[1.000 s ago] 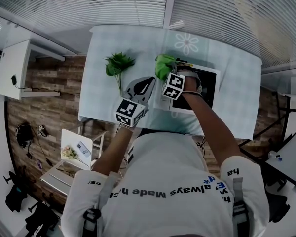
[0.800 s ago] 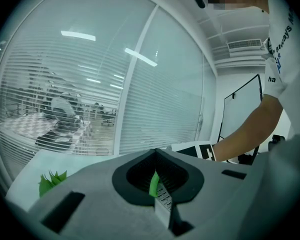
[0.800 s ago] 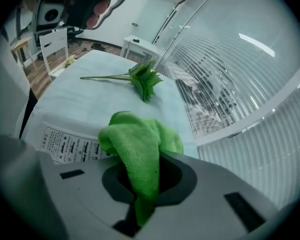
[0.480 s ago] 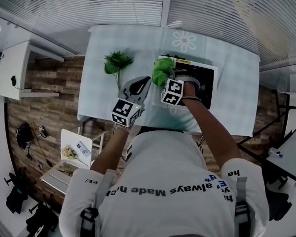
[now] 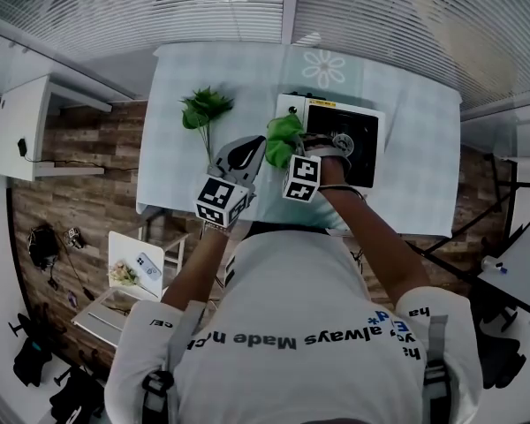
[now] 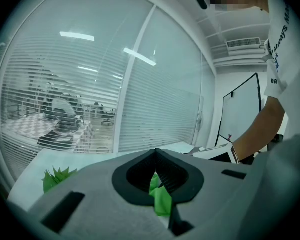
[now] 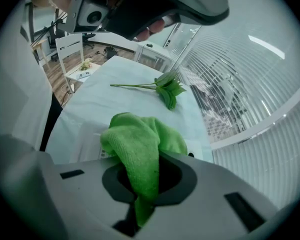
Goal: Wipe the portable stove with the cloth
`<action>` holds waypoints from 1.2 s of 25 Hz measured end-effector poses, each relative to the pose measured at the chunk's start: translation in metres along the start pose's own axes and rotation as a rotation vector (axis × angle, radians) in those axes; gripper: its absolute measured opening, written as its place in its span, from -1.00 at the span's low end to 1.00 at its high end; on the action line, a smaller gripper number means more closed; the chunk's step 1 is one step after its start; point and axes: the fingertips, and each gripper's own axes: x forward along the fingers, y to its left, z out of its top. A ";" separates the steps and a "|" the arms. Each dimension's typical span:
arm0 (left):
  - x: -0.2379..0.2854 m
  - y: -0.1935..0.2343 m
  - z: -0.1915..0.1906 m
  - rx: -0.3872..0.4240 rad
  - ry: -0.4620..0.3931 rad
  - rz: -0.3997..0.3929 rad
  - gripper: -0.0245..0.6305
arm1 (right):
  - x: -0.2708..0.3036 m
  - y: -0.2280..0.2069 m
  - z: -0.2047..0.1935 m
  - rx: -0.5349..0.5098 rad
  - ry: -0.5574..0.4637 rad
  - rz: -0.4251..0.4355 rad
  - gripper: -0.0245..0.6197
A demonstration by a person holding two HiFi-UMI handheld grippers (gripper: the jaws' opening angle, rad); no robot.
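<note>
The portable stove [image 5: 360,141], white with a black top and a round burner, stands on the table's right half. A crumpled green cloth [image 5: 283,138] hangs at the stove's left edge, with my right gripper [image 5: 291,154] shut on it. In the right gripper view the cloth [image 7: 140,144] bulges out between the jaws above the stove's white edge [image 7: 82,140]. My left gripper [image 5: 256,143] hovers just left of the cloth, jaws together and holding nothing. In the left gripper view its tips [image 6: 155,153] meet, with the cloth [image 6: 161,200] behind them and the stove [image 6: 216,151] to the right.
A green leafy sprig [image 5: 201,113] lies on the pale blue tablecloth [image 5: 406,184] left of the grippers. Window blinds run along the table's far side. A white chair [image 5: 132,272] holding small items stands on the wood floor at the near left, and a white cabinet [image 5: 22,126] further left.
My right gripper has carried the cloth from the stove's far left corner along its left edge toward me. The left gripper has stayed close beside it.
</note>
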 end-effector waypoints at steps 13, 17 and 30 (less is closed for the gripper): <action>-0.003 -0.015 -0.008 0.007 0.010 -0.014 -0.89 | -0.023 0.049 0.023 -0.062 -0.017 -0.003 -0.85; -0.003 -0.021 -0.008 0.008 0.010 -0.025 -0.89 | -0.030 0.064 0.026 -0.036 -0.037 -0.008 -0.85; 0.010 -0.036 -0.012 0.010 0.017 -0.060 -0.89 | -0.058 0.101 0.002 0.034 -0.094 -0.013 -0.85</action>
